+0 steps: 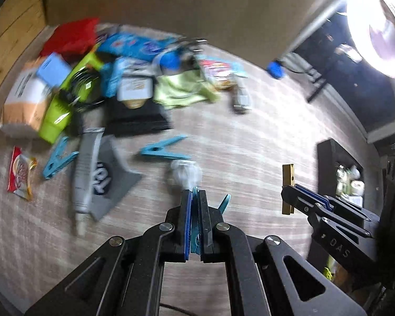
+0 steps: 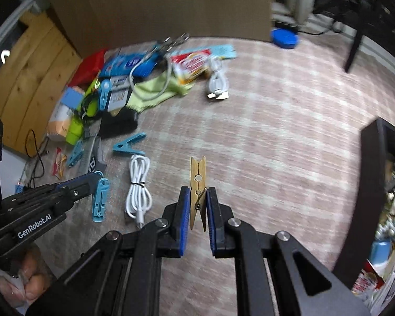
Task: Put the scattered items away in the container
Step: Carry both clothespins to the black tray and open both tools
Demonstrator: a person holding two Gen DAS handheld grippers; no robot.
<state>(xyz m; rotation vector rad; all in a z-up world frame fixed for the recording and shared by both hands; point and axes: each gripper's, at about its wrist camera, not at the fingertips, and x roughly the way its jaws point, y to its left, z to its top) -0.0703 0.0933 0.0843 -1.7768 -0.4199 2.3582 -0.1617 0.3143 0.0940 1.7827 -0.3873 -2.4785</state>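
Pinching wooden clothespin [image 2: 198,192] (held upright).

A wooden clothespin [image 2: 198,189] stands upright, pinched at its spring. A blue plastic clothespin [image 2: 100,200] hangs clamped above the carpet. 1 coiled white cable [image 2: 139,187] lies flat between them. The dark container [image 2: 381,184] sits at right, already holding mixed items.
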